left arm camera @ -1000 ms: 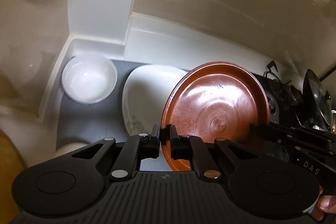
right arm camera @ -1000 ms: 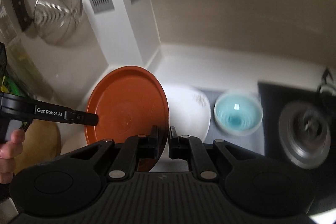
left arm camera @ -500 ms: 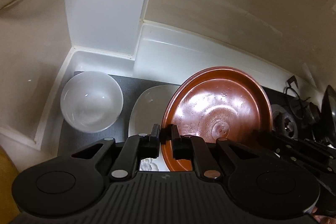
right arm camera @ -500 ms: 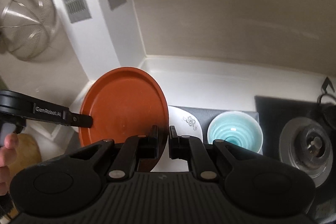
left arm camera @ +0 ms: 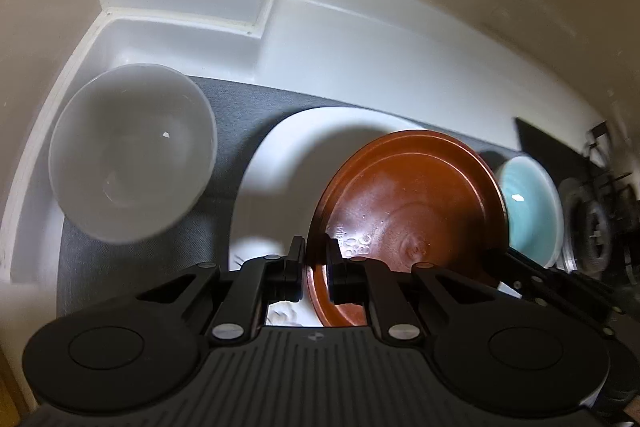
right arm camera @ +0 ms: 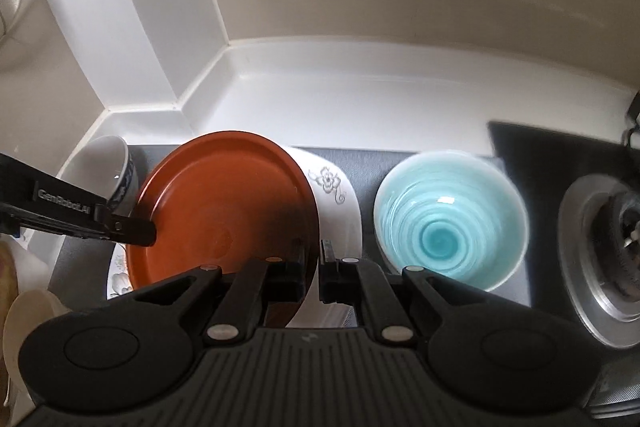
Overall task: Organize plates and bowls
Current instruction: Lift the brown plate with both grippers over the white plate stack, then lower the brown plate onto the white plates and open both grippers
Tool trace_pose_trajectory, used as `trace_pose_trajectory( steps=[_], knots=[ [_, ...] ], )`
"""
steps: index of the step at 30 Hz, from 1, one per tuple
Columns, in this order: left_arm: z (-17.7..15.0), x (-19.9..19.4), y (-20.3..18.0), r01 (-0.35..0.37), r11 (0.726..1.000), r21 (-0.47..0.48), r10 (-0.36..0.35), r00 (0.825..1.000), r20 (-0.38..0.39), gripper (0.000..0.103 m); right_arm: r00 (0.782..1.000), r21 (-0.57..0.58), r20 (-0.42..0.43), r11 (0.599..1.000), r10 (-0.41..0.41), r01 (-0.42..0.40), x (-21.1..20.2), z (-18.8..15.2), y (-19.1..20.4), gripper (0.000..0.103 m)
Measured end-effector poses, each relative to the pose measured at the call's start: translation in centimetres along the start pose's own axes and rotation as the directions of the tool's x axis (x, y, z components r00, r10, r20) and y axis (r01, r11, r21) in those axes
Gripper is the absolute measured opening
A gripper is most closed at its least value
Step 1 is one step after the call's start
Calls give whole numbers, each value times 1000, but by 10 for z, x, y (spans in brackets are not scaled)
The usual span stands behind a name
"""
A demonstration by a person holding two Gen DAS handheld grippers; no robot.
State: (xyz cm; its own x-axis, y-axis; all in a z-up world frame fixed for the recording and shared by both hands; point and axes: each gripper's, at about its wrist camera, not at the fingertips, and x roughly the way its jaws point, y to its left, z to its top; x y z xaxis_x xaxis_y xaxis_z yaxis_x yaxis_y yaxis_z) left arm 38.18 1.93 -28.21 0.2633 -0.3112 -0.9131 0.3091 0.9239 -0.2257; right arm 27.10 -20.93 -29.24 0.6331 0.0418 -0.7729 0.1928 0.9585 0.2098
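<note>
Both grippers, left point(left arm camera: 314, 269) and right point(right arm camera: 312, 269), are clenched on opposite rims of the brown plate point(right arm camera: 224, 203), held tilted just over the white plate point(right arm camera: 340, 203), which lies toward 12 o'clock beneath it.

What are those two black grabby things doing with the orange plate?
A person is holding a tool in each hand, and both tools pinch the brown-orange plate by its rim: the left tool on one side, the right tool on the other. The plate hangs tilted just above a white flowered plate lying on a dark mat. A white bowl sits to the left and a turquoise bowl to the right. The plate is probably about to be stacked on the white one.
</note>
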Motion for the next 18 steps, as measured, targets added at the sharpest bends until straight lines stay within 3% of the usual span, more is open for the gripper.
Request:
trace_pose_trajectory(
  steps=[6, 12, 16, 18],
  knots=[
    [7, 19, 1, -39, 999, 20, 38, 999, 12, 11, 1000, 40, 12, 999, -2, 2, 16, -1, 0, 7],
    [3, 21, 14, -22, 999, -45, 22, 1000, -9, 10, 1000, 26, -4, 1000, 13, -13, 28, -5, -1, 7],
    [1, 4, 21, -4, 998, -69, 7, 999, 45, 10, 1000, 43, -14, 999, 8, -7, 27, -8, 0, 8],
    [1, -5, 22, 1, 998, -63, 4, 997, 76, 10, 999, 28, 28, 999, -30, 30, 17, -8, 2, 8]
  ],
)
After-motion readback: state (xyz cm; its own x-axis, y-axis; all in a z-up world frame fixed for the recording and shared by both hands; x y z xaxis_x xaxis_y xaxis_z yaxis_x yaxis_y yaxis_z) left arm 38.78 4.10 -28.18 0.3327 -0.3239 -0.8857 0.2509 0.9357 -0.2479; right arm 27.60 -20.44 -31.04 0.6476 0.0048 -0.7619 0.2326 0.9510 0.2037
